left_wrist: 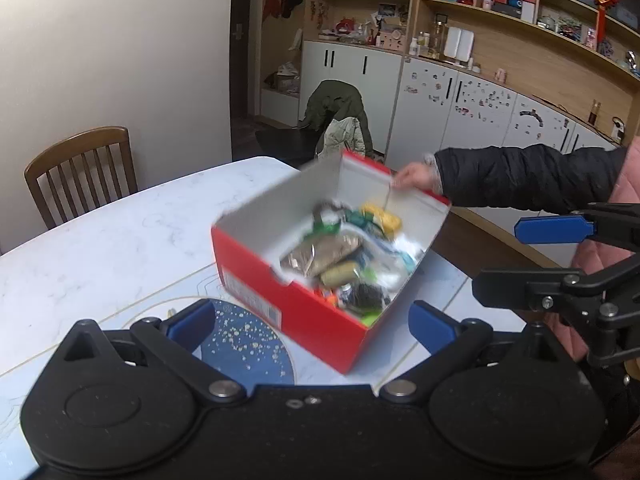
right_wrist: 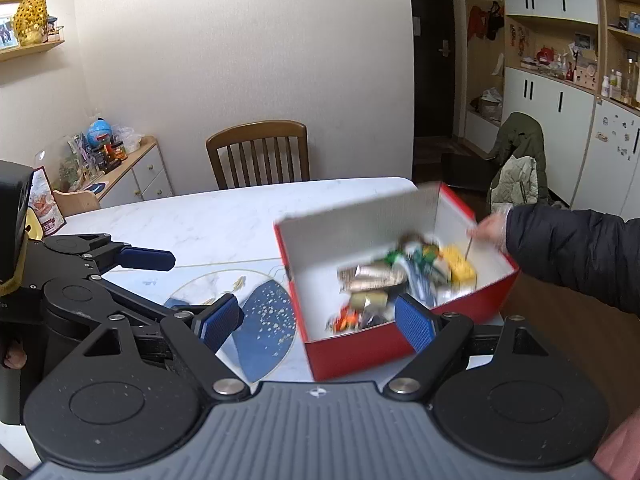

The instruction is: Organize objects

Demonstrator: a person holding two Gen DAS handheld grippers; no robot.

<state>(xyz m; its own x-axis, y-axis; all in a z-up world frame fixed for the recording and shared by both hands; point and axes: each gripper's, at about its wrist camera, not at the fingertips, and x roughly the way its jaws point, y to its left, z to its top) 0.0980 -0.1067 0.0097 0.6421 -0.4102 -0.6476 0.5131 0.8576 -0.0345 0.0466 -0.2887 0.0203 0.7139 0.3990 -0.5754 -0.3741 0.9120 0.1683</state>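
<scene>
Meanwhile a sleeved hand grips the red box rim (blurred).

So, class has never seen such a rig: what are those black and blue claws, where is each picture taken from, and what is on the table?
A person holds two handheld grippers, each with a camera looking along its blue-padded fingers. In the left camera's picture, the left gripper is open and empty; the right gripper, shown by its own camera, is too. On the white table stands a red box of mixed packets, blurred. A bare hand in a dark sleeve grips its far edge.
</scene>
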